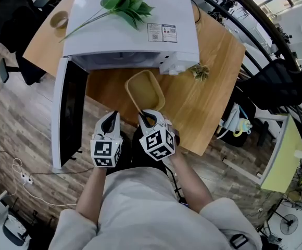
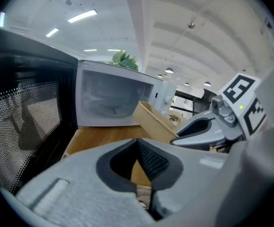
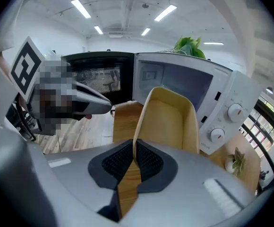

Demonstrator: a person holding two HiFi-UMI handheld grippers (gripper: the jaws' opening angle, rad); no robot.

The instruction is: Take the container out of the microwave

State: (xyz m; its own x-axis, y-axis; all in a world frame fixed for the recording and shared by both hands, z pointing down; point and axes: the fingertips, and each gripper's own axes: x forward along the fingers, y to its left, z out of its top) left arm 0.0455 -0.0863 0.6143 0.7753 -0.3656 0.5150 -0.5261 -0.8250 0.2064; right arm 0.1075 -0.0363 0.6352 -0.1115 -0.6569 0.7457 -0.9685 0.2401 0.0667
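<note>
At far left, microwave door (image 1: 70,113) standing wide open: white frame, dark glass, shown in the left gripper view as a fine dotted mesh. Beyond it, on the wooden table (image 1: 216,98), a roll of tape (image 1: 59,20), tan and ring-shaped.

Next, left gripper (image 1: 112,120): grey shell, ribbed black pads, jaws pressed together on nothing. Held low, just beside its partner, near the table's front edge.

Then the microwave (image 1: 135,30) itself: boxy white shell, with a pale, bare cavity in both gripper views. Across its top, a leafy green sprig (image 1: 125,1) on a long thin stem, and printed labels (image 1: 162,33) too small to read.

In front of the open cavity, outside it and over the table, the container (image 1: 146,90): tan, smooth, rectangular with rounded corners, thin-walled, nothing inside. Seems tilted against the tabletop in the left gripper view. Cannot tell whether resting on the wood or lifted off it.

At its near end, right gripper (image 1: 148,120), clamped on the container's near wall. Thin rim pinched between ribbed pads, plain only in the right gripper view. Also only there: two round white knobs (image 3: 235,111) on the microwave's control panel.

Farther right, a small plant (image 1: 199,72) on the wood grain by the microwave's front corner.
</note>
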